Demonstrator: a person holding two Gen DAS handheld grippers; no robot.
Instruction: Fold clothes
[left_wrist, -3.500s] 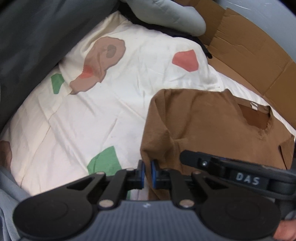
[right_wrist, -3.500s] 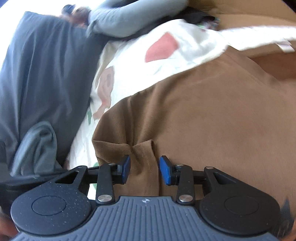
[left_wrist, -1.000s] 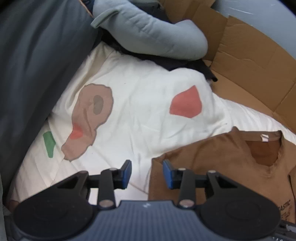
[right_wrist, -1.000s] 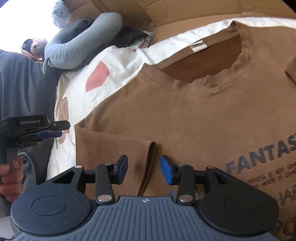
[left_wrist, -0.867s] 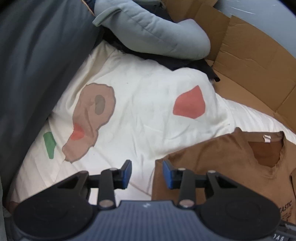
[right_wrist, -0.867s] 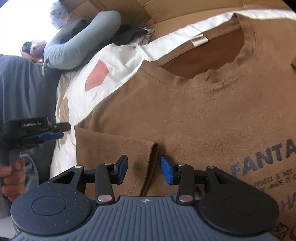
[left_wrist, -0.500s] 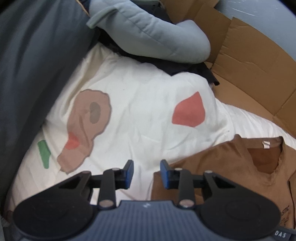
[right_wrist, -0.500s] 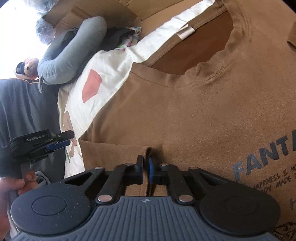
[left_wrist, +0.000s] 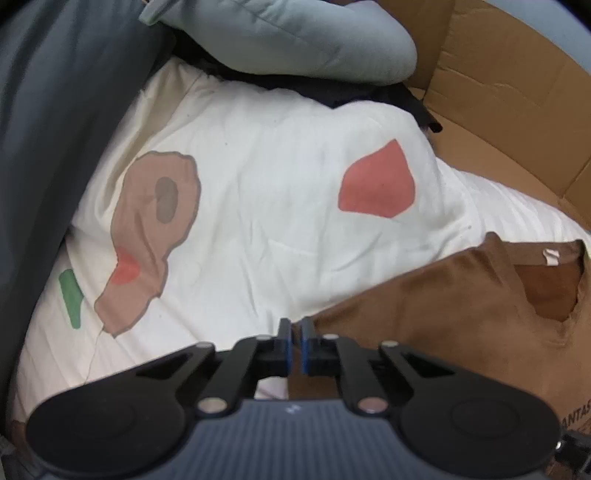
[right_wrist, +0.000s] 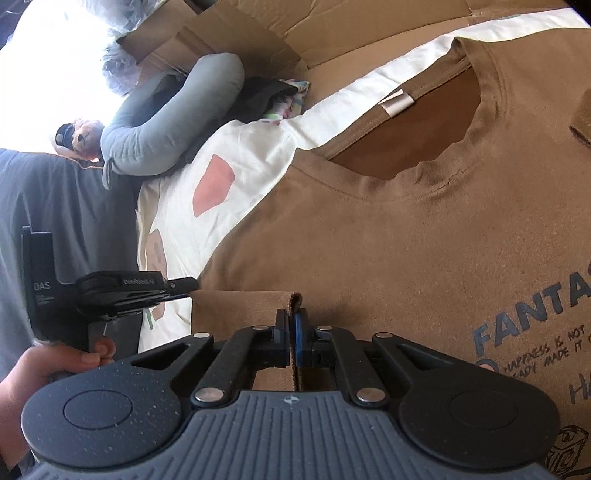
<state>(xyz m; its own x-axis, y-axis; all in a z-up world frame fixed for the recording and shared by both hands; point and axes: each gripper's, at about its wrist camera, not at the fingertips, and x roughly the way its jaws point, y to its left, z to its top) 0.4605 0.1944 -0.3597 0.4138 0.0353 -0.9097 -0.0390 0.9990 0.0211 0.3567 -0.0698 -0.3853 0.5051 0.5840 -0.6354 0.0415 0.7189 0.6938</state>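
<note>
1. Jaws of the right gripper (right_wrist: 293, 334) are pinched on the hemmed edge of the folded-in sleeve (right_wrist: 243, 308) of the brown T-shirt (right_wrist: 388, 243), low centre of the right wrist view. Only a thin fold sits between the pads – a quick pull could strip it out.
2. Jaws of the left gripper (left_wrist: 294, 345) are pressed almost together at the shirt's outer edge, bottom centre of the left wrist view. Brown cloth (left_wrist: 424, 314) runs up to the right pad, but I cannot tell whether any is caught – a lift from here might come up empty on that side.
3. The shirt lies flat, print up, on the patterned cream sheet (left_wrist: 258, 206) of the bed, collar toward the upper right. Uneven grips would skew the fold or drag the sleeve open.
4. The sheet is loose and wrinkled – pads closing low could snag it with the shirt.
5. A grey pillow (left_wrist: 288, 37) and cardboard (left_wrist: 498, 92) crowd the upper frame; a wide swing could brush them.
</note>
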